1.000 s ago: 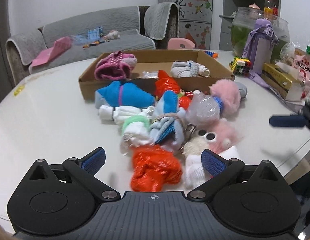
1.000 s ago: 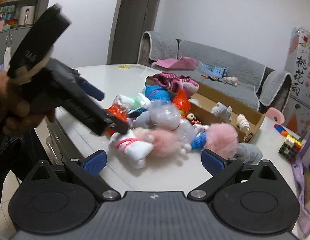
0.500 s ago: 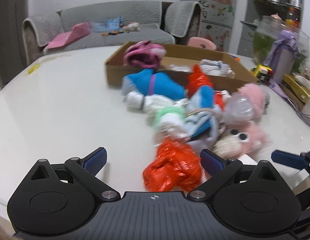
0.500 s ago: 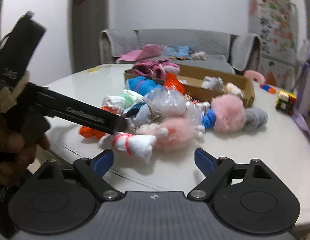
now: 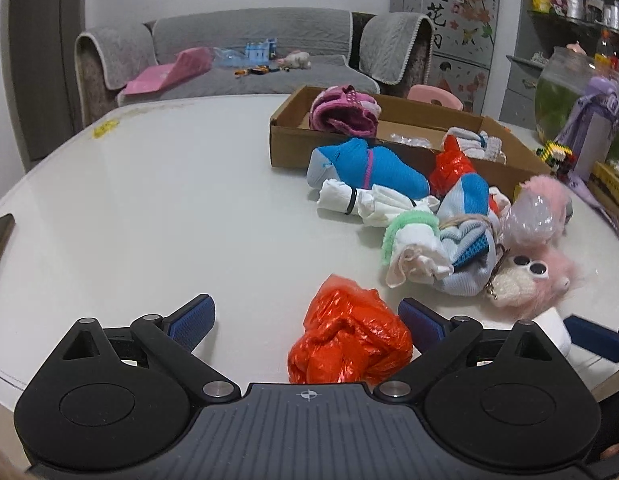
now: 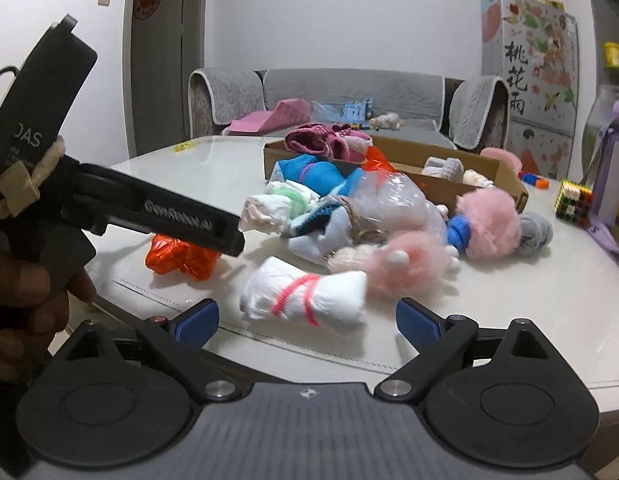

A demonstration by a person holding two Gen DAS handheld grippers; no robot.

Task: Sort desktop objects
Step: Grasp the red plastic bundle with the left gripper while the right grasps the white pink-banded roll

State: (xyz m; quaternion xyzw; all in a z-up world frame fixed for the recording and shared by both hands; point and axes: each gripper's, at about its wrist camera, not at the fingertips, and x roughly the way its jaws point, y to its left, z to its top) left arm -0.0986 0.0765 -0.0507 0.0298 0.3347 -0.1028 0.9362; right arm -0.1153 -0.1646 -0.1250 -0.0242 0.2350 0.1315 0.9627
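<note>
The left tongs (image 5: 307, 322) stand wide apart with empty pads; the crumpled orange bag (image 5: 349, 346) lies on the white counter (image 5: 169, 200) between them, nearer the right pad, though whether it touches that pad cannot be told. The right tongs (image 6: 307, 318) have just been widening and grip nothing, with the white sock roll bound in pink bands (image 6: 305, 298) at their twelve o'clock. The pile of socks and a pink plush toy (image 5: 527, 278) sits at one o'clock of the left tongs, the cardboard box (image 5: 293, 148) beyond it.
</note>
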